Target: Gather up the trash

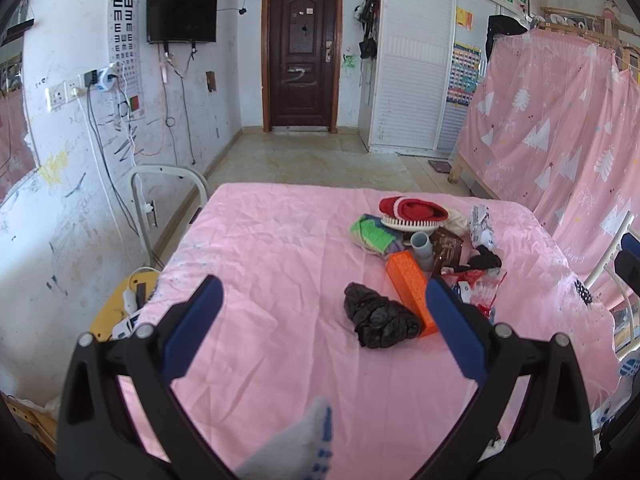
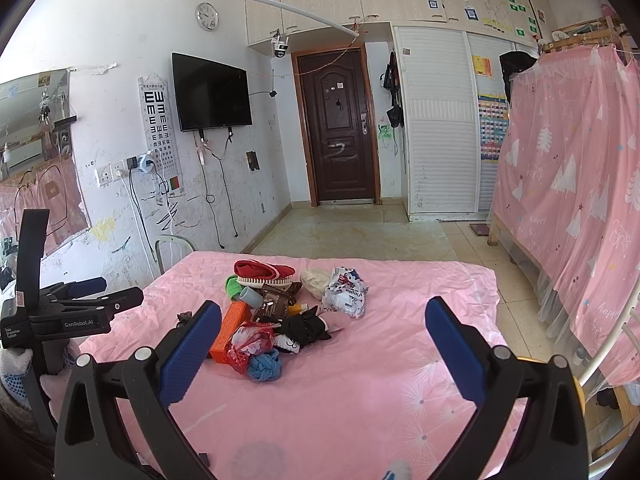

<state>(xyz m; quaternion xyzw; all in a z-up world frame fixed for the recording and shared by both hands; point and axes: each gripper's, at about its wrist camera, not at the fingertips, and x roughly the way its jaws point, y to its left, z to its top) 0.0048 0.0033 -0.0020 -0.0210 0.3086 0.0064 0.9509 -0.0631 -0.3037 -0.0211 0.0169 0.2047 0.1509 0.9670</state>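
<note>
A heap of items lies on the pink sheet (image 1: 272, 264). It holds a crumpled black plastic bag (image 1: 378, 317), an orange box (image 1: 412, 286), a grey pipe piece (image 1: 423, 249), a brown wrapper (image 1: 449, 247), a red mesh bag (image 2: 250, 344), a printed white plastic bag (image 2: 346, 292) and a brush with a red slipper (image 1: 412, 211). My left gripper (image 1: 324, 308) is open above the sheet, the black bag just inside its right finger. My right gripper (image 2: 324, 328) is open too, hovering near the heap. The left gripper (image 2: 80, 304) also shows at the left of the right wrist view.
A sock-clad foot (image 1: 296, 444) rests on the sheet near me. A white metal chair (image 1: 168, 200) and a yellow stool (image 1: 120, 304) stand at the bed's left. A pink curtained bunk (image 2: 572, 184) is on the right. Tiled floor (image 2: 344, 228) leads to a dark door (image 2: 340, 128).
</note>
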